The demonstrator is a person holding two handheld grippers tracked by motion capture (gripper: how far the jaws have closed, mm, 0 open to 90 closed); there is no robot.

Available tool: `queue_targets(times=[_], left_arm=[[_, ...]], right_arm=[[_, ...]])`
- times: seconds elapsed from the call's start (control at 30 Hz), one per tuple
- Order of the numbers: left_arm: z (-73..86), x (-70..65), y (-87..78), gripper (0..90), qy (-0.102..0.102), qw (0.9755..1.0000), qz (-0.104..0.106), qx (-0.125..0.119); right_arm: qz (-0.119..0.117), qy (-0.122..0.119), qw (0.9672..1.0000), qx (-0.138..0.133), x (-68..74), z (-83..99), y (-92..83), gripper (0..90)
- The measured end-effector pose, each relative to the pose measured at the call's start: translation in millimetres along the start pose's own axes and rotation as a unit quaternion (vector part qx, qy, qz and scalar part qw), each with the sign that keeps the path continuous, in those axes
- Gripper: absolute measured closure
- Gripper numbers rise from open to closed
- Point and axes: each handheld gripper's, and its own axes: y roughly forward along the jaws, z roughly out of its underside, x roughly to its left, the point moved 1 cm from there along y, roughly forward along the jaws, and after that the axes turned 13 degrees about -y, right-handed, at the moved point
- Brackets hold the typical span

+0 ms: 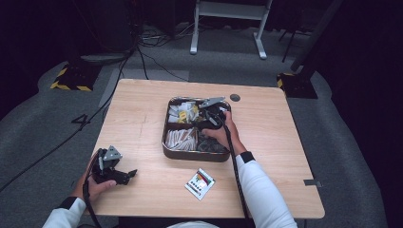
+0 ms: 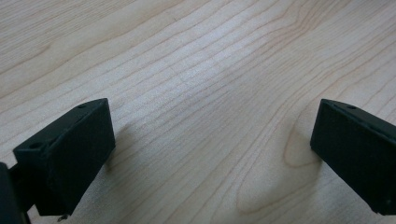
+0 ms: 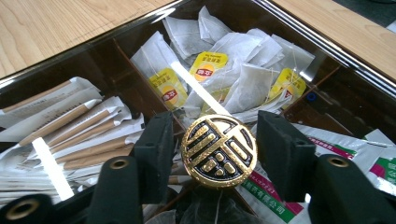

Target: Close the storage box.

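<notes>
Lid knob: the gold round knob point(image 3: 218, 151) of the clear lid point(image 3: 327, 44) stands between the jaws of the right hand-held gripper point(image 3: 218, 154), over the middle of the divided tray point(image 1: 167, 153).
Right hand-held gripper: released; there is a gap between knob and pad on each side.
Left hand-held gripper point(image 2: 212, 158): spread wide with nothing in it, resting low over bare table point(image 2: 196, 70).
Done: the lid appears seated on the tray, covering tea bags point(image 3: 243, 70) and paper sticks point(image 3: 70, 126).
Left: probably lifting the right hand away; 1 packet point(image 1: 200, 183) lies outside, near the tray.

The round gold knob point(image 3: 218, 151) hides the tray's point(image 3: 327, 44) middle dividers.
</notes>
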Motion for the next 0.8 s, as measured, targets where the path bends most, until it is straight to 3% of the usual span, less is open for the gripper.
queue_targets(times=[0.1, 0.2, 0.27, 0.4, 0.8], left_arm=[[-0.1, 0.2, -0.1, 0.1, 0.002, 1.0000, -0.001, 0.000], [0.0, 0.0, 0.0, 0.1, 0.000, 1.0000, 0.000, 0.000], [0.0, 0.0, 0.0, 0.1, 0.000, 1.0000, 0.000, 0.000], [-0.2, 0.3, -0.1, 0.1, 0.002, 1.0000, -0.001, 0.000], [0.0, 0.0, 0.0, 0.1, 0.000, 1.0000, 0.000, 0.000]], right_arm=[[0.003, -0.001, 1.0000, -0.002, -0.3, 0.9, -0.6, 39.2], [-0.016, -0.004, 0.9998, -0.010, -0.9, 2.4, -2.5, 27.5], [-0.008, -0.007, 0.9999, -0.007, -1.8, 4.0, -3.8, 21.3], [0.000, -0.013, 0.9999, 0.007, -4.1, 8.6, -5.0, 20.4], [0.009, -0.022, 0.9997, 0.004, -5.4, 13.2, -18.1, 22.2]])
